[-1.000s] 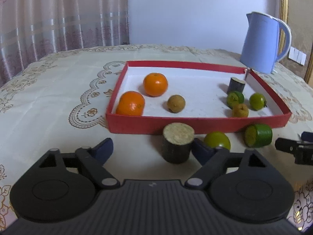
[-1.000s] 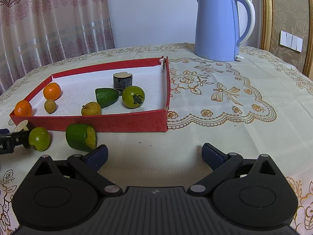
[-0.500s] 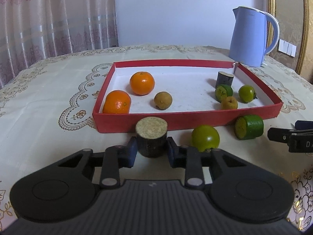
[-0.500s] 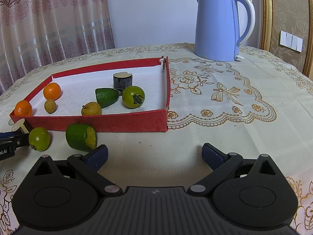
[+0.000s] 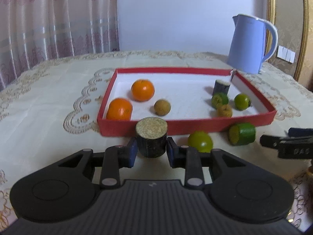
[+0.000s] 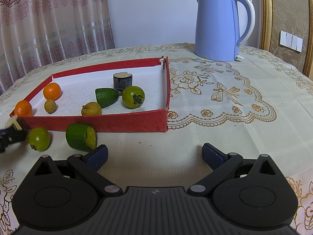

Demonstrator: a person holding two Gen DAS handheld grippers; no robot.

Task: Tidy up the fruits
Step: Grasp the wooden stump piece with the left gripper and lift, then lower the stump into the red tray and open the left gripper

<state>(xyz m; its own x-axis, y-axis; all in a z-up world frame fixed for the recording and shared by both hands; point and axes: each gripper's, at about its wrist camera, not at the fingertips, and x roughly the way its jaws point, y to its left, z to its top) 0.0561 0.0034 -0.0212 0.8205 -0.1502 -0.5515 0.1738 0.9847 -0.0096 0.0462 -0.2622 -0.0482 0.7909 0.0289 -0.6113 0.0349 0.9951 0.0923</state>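
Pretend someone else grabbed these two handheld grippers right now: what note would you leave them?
Left gripper: jaws have just closed, now shut on the dark cut cylinder, in front of the red tray.
Right gripper: open, holding nothing, over bare tablecloth.
In the tray: two oranges, two brownish round fruits, a dark cylinder, a green cut piece, a green tomato.
Still outside, by the tray's near wall: another green tomato and a green cut chunk.
Left: place the held cylinder in the tray, then those two.

Clothed table [image 6: 225, 129] bears red tray [image 6: 117, 122]; kettle [image 6: 217, 27]; green tomato [image 6: 39, 139]; cut cucumber [image 6: 81, 137].
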